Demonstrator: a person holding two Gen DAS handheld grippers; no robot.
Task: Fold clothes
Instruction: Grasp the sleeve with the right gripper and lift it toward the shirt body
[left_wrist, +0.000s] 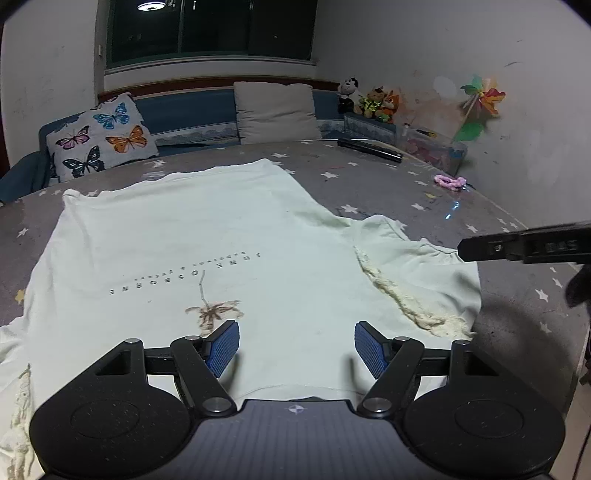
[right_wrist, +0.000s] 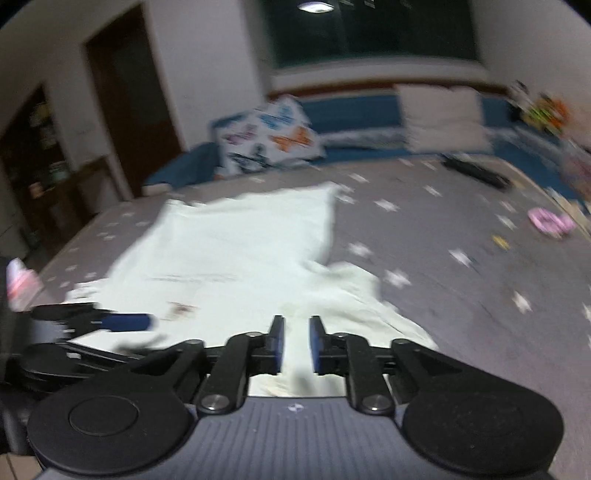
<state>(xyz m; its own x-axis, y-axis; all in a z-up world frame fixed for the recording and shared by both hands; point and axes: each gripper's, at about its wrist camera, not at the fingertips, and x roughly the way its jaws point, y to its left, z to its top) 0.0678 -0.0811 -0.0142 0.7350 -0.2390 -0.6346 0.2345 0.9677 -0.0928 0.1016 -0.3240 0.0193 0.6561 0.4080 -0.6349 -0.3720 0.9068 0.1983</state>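
Observation:
A pale white T-shirt (left_wrist: 221, 240) with dark lettering and a palm print lies flat, front up, on the grey star-print bed cover (left_wrist: 369, 173). Its lace-trimmed sleeve (left_wrist: 417, 291) spreads to the right. My left gripper (left_wrist: 297, 345) is open and empty, hovering over the shirt's near edge by the neckline. The right gripper's finger (left_wrist: 517, 247) shows at the right edge. In the blurred right wrist view, my right gripper (right_wrist: 296, 343) stands narrowly open and empty above the shirt (right_wrist: 236, 240) near its sleeve. The left gripper's blue pad (right_wrist: 129, 322) shows at the left.
A butterfly cushion (left_wrist: 99, 136) and a beige cushion (left_wrist: 275, 110) lean on the blue headboard. A black bar (left_wrist: 369, 148), a pink scrunchie (left_wrist: 448, 181), a clear box (left_wrist: 432, 147), soft toys (left_wrist: 369, 99) and a pinwheel (left_wrist: 482, 103) sit at the far right.

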